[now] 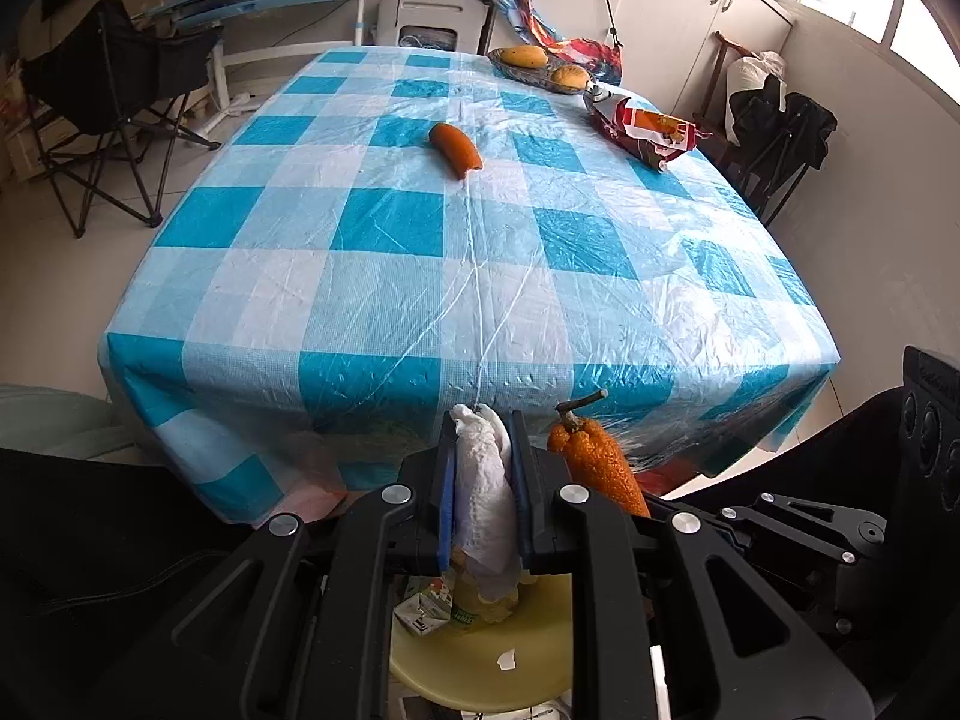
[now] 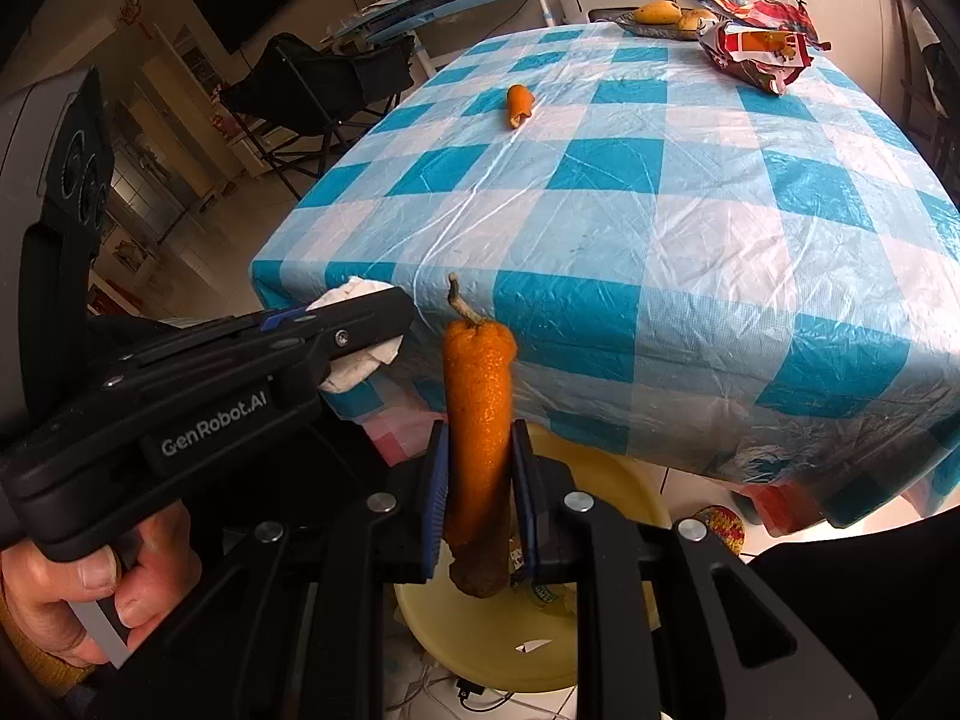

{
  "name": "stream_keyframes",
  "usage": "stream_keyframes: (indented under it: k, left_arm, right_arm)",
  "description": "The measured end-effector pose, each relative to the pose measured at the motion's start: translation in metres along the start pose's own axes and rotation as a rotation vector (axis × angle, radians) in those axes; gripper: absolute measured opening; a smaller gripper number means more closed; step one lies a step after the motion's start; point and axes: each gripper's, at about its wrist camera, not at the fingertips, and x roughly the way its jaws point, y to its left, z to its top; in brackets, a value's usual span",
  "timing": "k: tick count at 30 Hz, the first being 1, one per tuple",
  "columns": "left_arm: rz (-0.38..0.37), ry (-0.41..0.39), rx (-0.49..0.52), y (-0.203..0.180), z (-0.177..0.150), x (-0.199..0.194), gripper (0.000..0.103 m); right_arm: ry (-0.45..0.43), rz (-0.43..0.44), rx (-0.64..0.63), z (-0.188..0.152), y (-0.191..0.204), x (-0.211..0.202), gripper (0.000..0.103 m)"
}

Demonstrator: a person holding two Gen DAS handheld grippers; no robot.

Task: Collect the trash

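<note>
Two pieces of trash are gripped at once: a crumpled white tissue (image 1: 485,498) is clamped between the pads of the left gripper (image 1: 483,426), and a long strip of orange peel (image 2: 478,420) (stem end up) is pinched upright in the right gripper (image 2: 478,438), both held above a pale yellow bin (image 2: 606,480) seen at 6 o'clock below the jaws. Left on the blue-checked tablecloth (image 1: 390,276) are another orange peel (image 1: 456,147) at 12 o'clock and a red snack bag (image 1: 645,132) at 1 o'clock, with a fruit dish (image 1: 540,69) lying beyond it.
</note>
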Motion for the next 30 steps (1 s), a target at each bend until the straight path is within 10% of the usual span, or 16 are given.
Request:
stream_keyframes:
  k: [9, 11, 19, 30]
  left_arm:
    - [-0.019, 0.077, 0.01, -0.004, -0.022, -0.001, 0.017]
    - [-0.012, 0.095, 0.022, -0.007, -0.027, -0.001, 0.037]
    - [0.05, -0.052, -0.005, 0.0, -0.022, -0.027, 0.075]
    - [0.113, -0.186, -0.056, 0.012, -0.013, -0.047, 0.089]
  right_arm:
    - [0.027, -0.022, 0.01, -0.02, 0.003, -0.008, 0.024]
    - [0.018, -0.023, 0.021, -0.023, 0.002, -0.013, 0.029]
    - [-0.057, -0.047, 0.096, -0.02, -0.012, -0.025, 0.053]
    - [-0.052, -0.09, 0.076, -0.022, -0.008, -0.021, 0.063]
